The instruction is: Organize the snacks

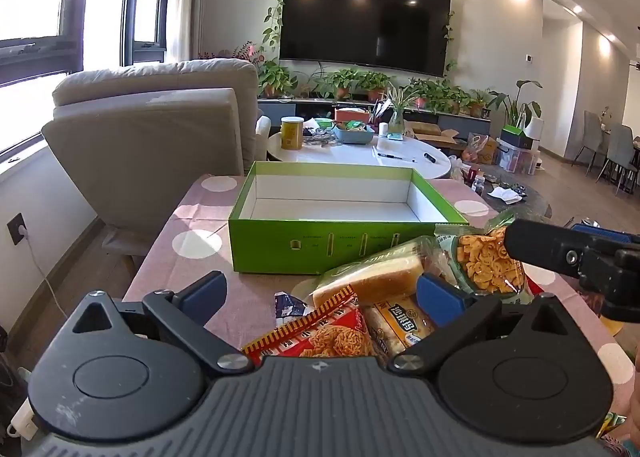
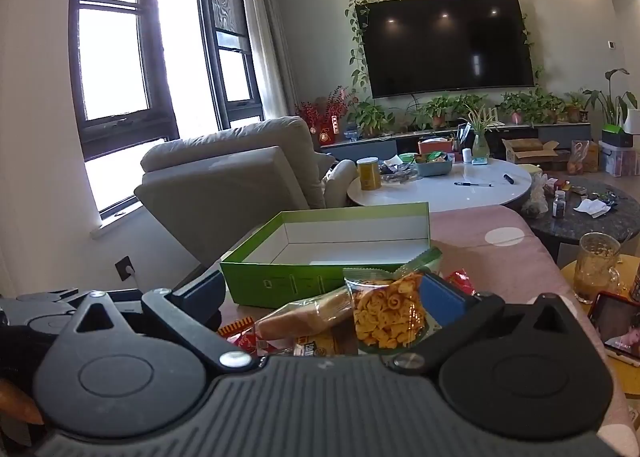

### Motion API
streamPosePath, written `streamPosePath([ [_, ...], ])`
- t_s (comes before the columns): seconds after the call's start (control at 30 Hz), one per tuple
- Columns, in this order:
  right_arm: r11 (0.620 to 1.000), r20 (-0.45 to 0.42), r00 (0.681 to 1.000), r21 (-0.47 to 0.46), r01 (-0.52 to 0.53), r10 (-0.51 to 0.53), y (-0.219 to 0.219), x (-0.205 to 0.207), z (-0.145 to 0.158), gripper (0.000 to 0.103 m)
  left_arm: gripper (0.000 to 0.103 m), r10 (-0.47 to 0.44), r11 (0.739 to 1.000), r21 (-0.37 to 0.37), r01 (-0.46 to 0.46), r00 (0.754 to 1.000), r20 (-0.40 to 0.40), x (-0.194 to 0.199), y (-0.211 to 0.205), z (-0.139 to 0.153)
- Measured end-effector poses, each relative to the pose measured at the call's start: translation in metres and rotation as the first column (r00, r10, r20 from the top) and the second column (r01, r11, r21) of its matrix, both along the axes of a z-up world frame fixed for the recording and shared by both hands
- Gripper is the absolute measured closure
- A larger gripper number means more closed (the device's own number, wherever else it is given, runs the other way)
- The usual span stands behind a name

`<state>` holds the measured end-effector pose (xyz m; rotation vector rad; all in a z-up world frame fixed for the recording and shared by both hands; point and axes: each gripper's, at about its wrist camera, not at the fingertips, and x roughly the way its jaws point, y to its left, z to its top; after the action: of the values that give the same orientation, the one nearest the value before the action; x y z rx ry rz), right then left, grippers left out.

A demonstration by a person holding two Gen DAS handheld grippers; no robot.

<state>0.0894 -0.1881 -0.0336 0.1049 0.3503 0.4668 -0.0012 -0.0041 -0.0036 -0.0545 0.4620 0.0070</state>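
Observation:
An open green box (image 1: 280, 245) with a white, empty inside stands on the pink dotted tablecloth (image 1: 192, 217); it also shows in the right wrist view (image 2: 280, 281). In front of it lies a pile of snacks: a bag of orange crackers (image 1: 488, 261) (image 2: 384, 317), wrapped bread (image 1: 372, 277) (image 2: 304, 317), a red noodle-snack bag (image 1: 320, 337) and a yellow-brown packet (image 1: 400, 325). My left gripper (image 1: 320, 297) is open above the pile. My right gripper (image 2: 324, 293) is open over the cracker bag and bread, touching nothing.
A grey armchair (image 1: 160, 137) stands behind the table at left. A white round table (image 1: 360, 155) with a yellow can and tubs lies beyond the box. A glass mug (image 2: 596, 265) and a phone (image 2: 616, 321) sit at right.

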Motion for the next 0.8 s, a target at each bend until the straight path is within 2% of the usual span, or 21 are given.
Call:
streamPosePath([
  [0.2,1.000,-0.005,1.000,0.009,-0.023,0.023,-0.012,-0.020,0.004,0.025,0.001,0.002,1.000,-0.006,-0.002,1.000,-0.008,0.002,0.003,-0.003],
  [0.8,1.000,-0.050,0.998,0.018,-0.025,0.026,-0.019,-0.017,0.000,0.025,0.001,0.010,1.000,-0.012,-0.010,1.000,-0.029,0.005,0.007,-0.007],
])
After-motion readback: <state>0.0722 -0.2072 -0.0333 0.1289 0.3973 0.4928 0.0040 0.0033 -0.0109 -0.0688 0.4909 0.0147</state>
